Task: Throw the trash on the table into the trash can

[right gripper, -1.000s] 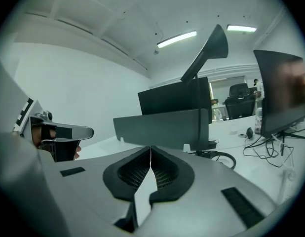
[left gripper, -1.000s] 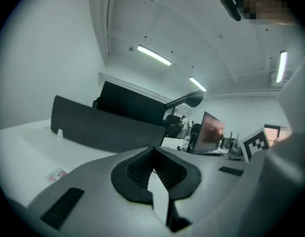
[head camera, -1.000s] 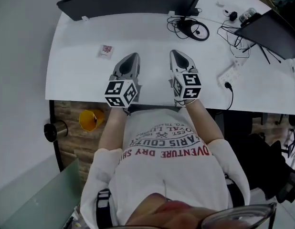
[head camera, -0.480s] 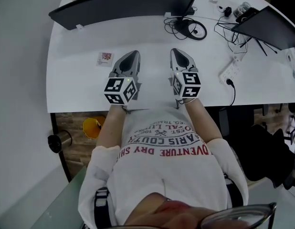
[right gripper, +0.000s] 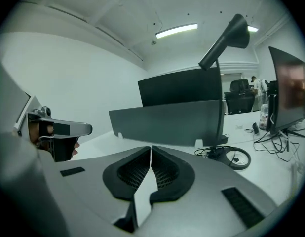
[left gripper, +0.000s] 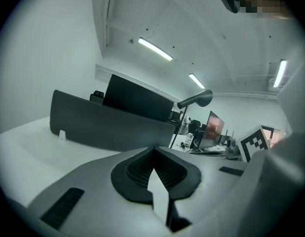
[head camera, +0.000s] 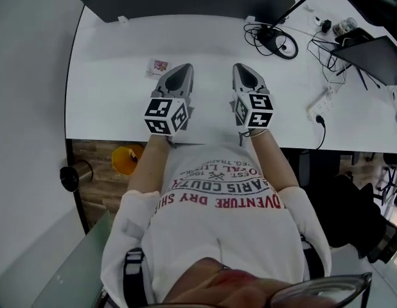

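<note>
Seen from above, a person in a white printed T-shirt holds two grippers side by side over the near edge of a white table [head camera: 108, 108]. The left gripper [head camera: 183, 68] and the right gripper [head camera: 244, 67] both point away from the body.

A small wrapper [head camera: 158, 66], pale with a reddish print, lies flat on the table just ahead of the left gripper's fingertips and a little to their left, not touching them. Well behind the fingers, below the table edge on the left gripper's side, a yellow container [head camera: 126, 160] stands on the floor. Only the head view shows the wrapper and the container.

The left gripper view shows what the head view cannot. Its dark ribbed pads [left gripper: 138, 167] are pressed together with nothing between them. Beyond the tips stands a long dark divider panel [left gripper: 108, 127], and further right a lit monitor [left gripper: 215, 127].

The right gripper view shows that gripper's jaws closed too, with only a hairline seam and nothing held. The same divider stands ahead of its tips. A coil of black cable [right gripper: 231, 157] lies on the table to their right, and a dark angled arm [right gripper: 224, 38] rises above it.
</note>
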Demonstrator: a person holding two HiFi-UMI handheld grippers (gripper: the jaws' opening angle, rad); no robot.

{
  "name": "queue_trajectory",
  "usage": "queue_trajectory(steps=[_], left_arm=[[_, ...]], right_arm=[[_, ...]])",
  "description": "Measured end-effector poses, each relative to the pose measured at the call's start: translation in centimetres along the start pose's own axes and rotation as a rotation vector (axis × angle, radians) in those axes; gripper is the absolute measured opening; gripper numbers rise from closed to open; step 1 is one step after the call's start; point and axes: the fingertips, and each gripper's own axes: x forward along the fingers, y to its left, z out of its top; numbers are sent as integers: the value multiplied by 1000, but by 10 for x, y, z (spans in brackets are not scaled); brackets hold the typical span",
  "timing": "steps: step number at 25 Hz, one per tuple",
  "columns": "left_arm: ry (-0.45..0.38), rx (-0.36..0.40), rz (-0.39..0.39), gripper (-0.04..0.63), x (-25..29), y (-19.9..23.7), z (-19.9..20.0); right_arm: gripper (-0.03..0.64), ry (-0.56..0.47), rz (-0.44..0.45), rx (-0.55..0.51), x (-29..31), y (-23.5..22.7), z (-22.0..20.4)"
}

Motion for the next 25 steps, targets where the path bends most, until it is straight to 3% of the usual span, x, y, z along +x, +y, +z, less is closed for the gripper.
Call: queue_trajectory(steps=[10,11,13,15,18,25], left_arm=[[58,-101,158,23,-58,147,-21],[69,-111,168,23,-62,161,-25],[92,-133,183,23,-66,187,-35],[120,-152,184,23,-68,207,-46],[161,-160,157,22,-64,229,-62],[216,-207,101,23,-54,258,-90]], right_arm=[[29,213,210,-48,106,138,-45],[39,239,223,-52,118,149,-53],[148,299,252,-60,144,167,-72],[160,367,273,-81,166,181,-94],[215,452,264,-112,196,189,-122],[224,552,146,-97,228,182,-160]])
